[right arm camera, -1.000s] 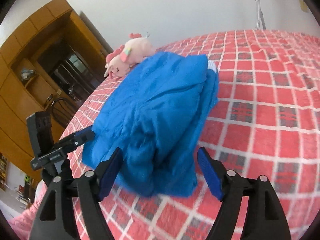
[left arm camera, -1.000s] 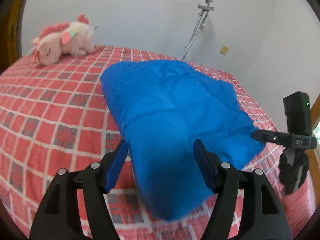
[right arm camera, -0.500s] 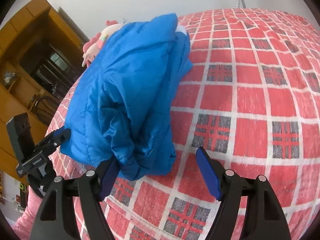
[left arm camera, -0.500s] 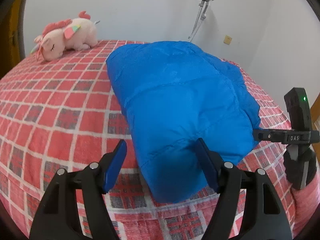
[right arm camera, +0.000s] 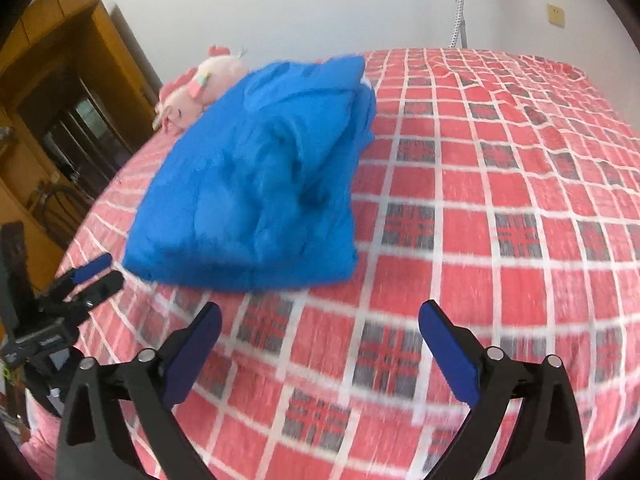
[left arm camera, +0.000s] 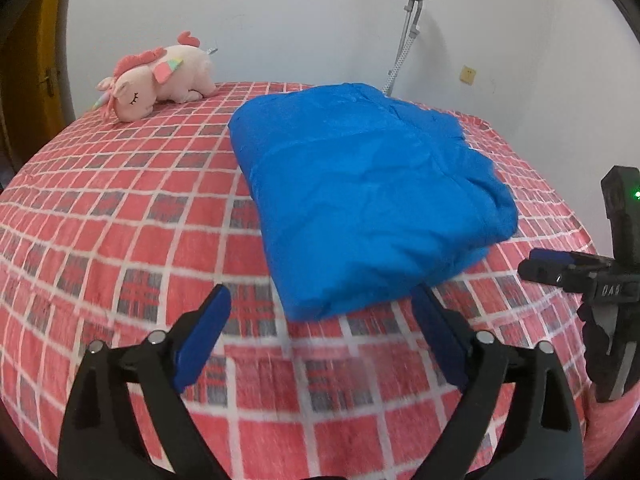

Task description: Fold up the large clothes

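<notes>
A blue padded jacket (left arm camera: 368, 204) lay folded into a thick, puffy bundle at the centre of the left wrist frame, resting on a bed (left arm camera: 120, 208) covered in red check. In the right wrist frame the same jacket (right arm camera: 256, 184) sat left of centre, its layered edges facing the camera and a loose fold bulging on top. The left tongs (left arm camera: 320, 320) stood wide apart at the bottom of their frame, holding nothing, the right pad just touching the bundle's near edge in the picture. The right tongs (right arm camera: 320, 336) were likewise wide and held nothing, well short of the jacket. A pink plush unicorn (left arm camera: 156, 76) lay at the upper left, near the wall. Half a second before, the jacket filled the space between both pairs of tongs; now both had drawn back, leaving open bedspread in front of the right tongs, and the bundle had settled flatter on the bed.
</notes>
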Tool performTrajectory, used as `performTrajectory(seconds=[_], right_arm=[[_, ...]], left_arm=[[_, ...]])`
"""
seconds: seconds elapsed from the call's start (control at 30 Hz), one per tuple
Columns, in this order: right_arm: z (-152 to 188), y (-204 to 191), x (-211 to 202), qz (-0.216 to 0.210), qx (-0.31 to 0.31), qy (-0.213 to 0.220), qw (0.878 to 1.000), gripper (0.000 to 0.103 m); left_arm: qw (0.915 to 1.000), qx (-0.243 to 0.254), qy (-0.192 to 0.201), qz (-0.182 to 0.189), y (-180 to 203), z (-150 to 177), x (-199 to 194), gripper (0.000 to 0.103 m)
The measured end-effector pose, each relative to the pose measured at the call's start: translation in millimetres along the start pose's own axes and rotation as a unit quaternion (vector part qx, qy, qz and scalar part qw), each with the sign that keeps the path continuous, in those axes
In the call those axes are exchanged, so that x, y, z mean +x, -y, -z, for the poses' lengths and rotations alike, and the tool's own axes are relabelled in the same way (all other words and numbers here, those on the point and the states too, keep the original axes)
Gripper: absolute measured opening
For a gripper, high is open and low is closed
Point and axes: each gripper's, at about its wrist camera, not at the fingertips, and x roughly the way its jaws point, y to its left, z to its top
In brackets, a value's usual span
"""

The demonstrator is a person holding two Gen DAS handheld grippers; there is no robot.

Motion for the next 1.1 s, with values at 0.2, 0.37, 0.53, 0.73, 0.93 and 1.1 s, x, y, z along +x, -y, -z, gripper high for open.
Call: performTrajectory(seconds=[0.2,0.37,0.53,0.73,0.93,1.1], right_arm=[[22.5,-13.9,-7.9,0.008,-0.017,-0.005,1.000,0.099],[34.2,-23.0,-18.0,0.017,-0.026,0.003,1.000,0.099],[40.6,-26.6,-32.6,0.006,-0.024,0.015,1.000,0.099],[43.7,-33.2,-51.4,-0.001,-0.027,0.029,0.999,0.099],[46.9,-44.5,-69.9,-0.010,-0.039,0.042,0.998,0.099],[51.4,-52.7,-81.0,-0.008,-0.051,0.050,0.997,0.099]], left_arm=[[0.9997,-0.021,-0.005,-0.009,5.3,18.9,-13.5,0.095],[0.9992,-0.018,0.005,-0.036,12.0,28.8,-26.1,0.095],[0.9986,-0.013,0.007,-0.051,16.7,34.9,-39.2,0.095],[0.9979,-0.011,0.021,-0.060,19.6,35.8,-60.9,0.095],[0.9971,0.003,0.033,-0.068,26.2,36.9,-80.3,0.096],[0.9963,0.008,0.042,-0.075,33.0,37.8,-92.2,0.096]])
